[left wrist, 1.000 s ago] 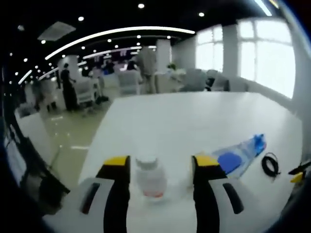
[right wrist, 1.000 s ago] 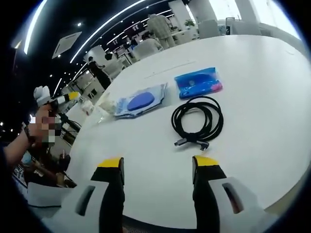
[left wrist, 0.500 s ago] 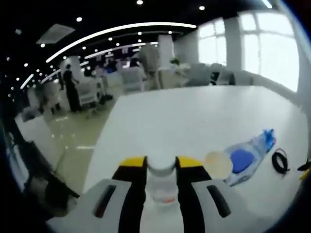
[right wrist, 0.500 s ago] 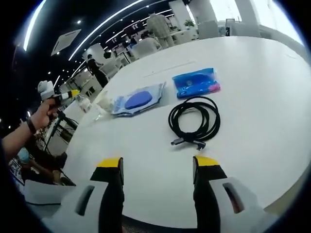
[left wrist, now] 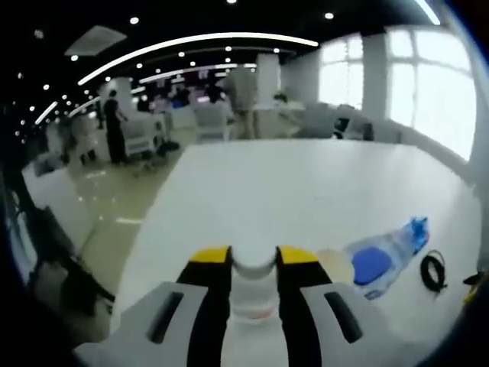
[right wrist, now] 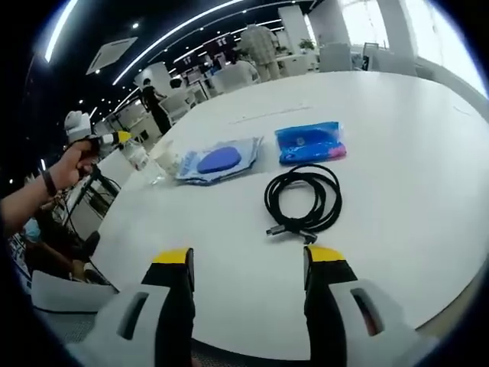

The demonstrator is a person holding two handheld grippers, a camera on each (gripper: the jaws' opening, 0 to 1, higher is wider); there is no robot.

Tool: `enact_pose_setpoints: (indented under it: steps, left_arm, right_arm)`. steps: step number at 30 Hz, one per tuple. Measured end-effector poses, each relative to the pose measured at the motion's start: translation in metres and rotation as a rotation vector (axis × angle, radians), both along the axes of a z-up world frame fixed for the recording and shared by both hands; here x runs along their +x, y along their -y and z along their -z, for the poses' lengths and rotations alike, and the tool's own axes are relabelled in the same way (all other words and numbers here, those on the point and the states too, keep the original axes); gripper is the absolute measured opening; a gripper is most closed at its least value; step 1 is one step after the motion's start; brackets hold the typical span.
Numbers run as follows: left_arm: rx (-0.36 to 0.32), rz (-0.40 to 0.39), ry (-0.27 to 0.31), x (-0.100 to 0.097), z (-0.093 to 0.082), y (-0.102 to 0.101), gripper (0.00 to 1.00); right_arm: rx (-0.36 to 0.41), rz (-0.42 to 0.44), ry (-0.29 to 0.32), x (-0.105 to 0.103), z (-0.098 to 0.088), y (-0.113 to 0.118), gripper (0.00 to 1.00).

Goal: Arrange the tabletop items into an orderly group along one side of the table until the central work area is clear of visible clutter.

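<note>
My left gripper [left wrist: 254, 257] is shut on a small clear bottle [left wrist: 253, 297] with a pale cap, near the table's left edge. To its right lie a clear bag holding a blue mouse [left wrist: 374, 262] and a black cable [left wrist: 432, 270]. In the right gripper view my right gripper [right wrist: 249, 260] stands open above the near table edge with nothing between its jaws. Ahead of it lie the coiled black cable [right wrist: 304, 200], a blue pouch [right wrist: 309, 142] and the mouse bag [right wrist: 218, 160]. A hand holds the left gripper [right wrist: 121, 138] with the bottle [right wrist: 137, 155] at the far left.
The white table [right wrist: 412, 153] is wide and bare to the right of the items. A pale round translucent thing [left wrist: 333, 259] sits next to the mouse bag. Beyond the table are chairs, desks and standing people [left wrist: 113, 126]. The floor drops off left of the table edge [left wrist: 145, 229].
One second ago the left jaws stood open around the bottle; they have since shut on it and stay shut. The right gripper has barely moved, its view shifting slightly.
</note>
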State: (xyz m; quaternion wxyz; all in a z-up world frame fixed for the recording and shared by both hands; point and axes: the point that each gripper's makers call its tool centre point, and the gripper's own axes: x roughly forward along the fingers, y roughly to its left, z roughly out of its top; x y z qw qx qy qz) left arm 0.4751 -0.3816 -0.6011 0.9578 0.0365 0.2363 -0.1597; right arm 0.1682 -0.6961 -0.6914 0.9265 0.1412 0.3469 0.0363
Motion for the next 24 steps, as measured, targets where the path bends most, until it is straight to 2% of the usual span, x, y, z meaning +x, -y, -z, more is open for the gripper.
enact_pose_setpoints:
  steps: [12,24]
  left_arm:
    - [-0.037,-0.085,-0.038,0.002,0.001,0.004,0.20]
    - [-0.049,-0.110,-0.063,-0.001,0.001,0.021,0.20]
  right_arm:
    - [0.013,0.021,0.009,0.001,-0.001,0.002,0.56]
    - [0.033,0.038,0.021,0.002,-0.002,0.004,0.56]
